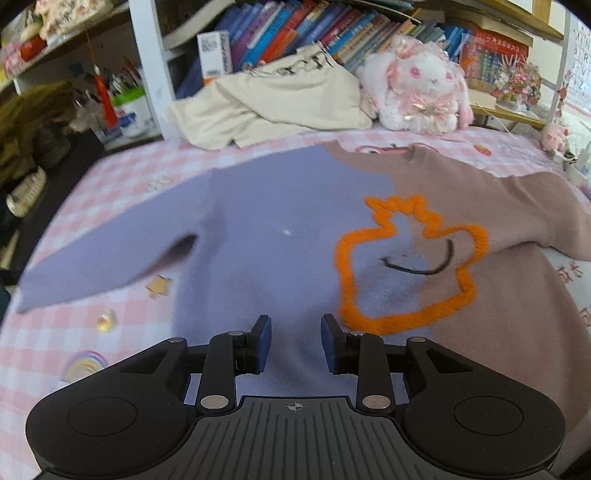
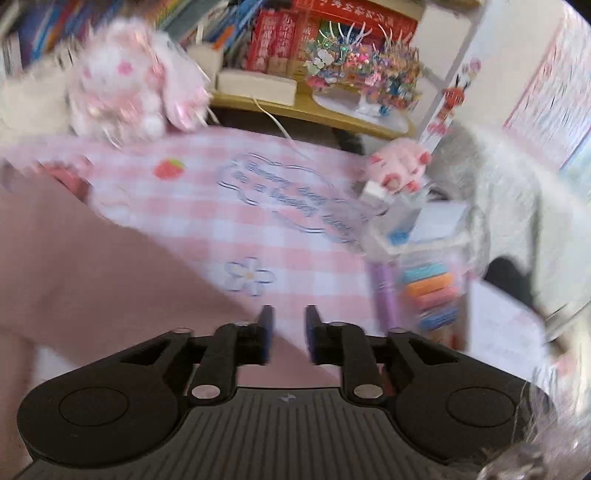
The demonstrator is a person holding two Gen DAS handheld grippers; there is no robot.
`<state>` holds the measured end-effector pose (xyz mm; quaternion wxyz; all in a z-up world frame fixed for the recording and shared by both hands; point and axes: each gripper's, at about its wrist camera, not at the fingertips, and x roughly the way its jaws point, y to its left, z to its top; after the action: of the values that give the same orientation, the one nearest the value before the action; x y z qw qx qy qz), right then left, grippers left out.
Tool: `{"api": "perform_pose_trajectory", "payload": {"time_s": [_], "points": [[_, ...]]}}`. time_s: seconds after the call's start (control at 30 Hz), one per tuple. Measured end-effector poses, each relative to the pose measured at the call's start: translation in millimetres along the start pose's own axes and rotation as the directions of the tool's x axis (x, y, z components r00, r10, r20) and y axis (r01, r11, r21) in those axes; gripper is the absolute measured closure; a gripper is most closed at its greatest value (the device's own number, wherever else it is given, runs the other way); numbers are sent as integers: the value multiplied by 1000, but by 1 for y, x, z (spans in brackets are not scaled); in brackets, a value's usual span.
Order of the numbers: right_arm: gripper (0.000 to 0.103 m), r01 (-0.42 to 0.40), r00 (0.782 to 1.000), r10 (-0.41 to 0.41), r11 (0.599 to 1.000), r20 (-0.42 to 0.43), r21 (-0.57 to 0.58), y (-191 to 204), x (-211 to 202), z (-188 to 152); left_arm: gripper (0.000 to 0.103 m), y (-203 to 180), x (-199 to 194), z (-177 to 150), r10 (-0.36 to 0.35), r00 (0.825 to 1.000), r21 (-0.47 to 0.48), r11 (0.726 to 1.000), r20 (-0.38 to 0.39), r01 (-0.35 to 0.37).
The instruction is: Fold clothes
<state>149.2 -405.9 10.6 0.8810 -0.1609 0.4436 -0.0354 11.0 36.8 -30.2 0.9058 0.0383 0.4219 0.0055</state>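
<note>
Left wrist camera: sits behind left gripper (image 1: 295, 339), looks forward and down along fingers over sweater's (image 1: 288, 236) purple half, toward bed's far edge and bookshelf (image 1: 295, 29); moderately close, whole sweater front in frame.

Right wrist camera: behind right gripper (image 2: 289, 332), low and close over sweater's pink sleeve (image 2: 92, 266), facing bed's far right corner; image motion-blurred.

Shared: pink checked bedsheet (image 1: 110, 177) (image 2: 295, 229), plush bunny (image 1: 417, 88) (image 2: 129, 85) at far edge, red books on shelf.

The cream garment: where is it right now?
In the left wrist view the cream garment lies crumpled at the far edge of the pink checked surface, left of the plush bunny, behind the spread sweater.
</note>
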Motion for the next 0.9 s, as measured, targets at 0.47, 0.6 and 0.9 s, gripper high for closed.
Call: {"api": "perform_pose_trajectory", "payload": {"time_s": [0.47, 0.6, 0.9], "points": [[63, -501, 848, 527, 830, -51, 245, 121, -33, -57, 61, 80, 28, 10, 76, 996, -182, 980, -36, -81], [74, -475, 871, 490, 853, -21, 217, 150, -42, -64, 62, 93, 42, 10, 52, 997, -223, 973, -48, -62], [94, -355, 934, 352, 932, 55, 67, 190, -19, -21, 97, 102, 69, 20, -37, 999, -332, 943, -22, 28]]}}
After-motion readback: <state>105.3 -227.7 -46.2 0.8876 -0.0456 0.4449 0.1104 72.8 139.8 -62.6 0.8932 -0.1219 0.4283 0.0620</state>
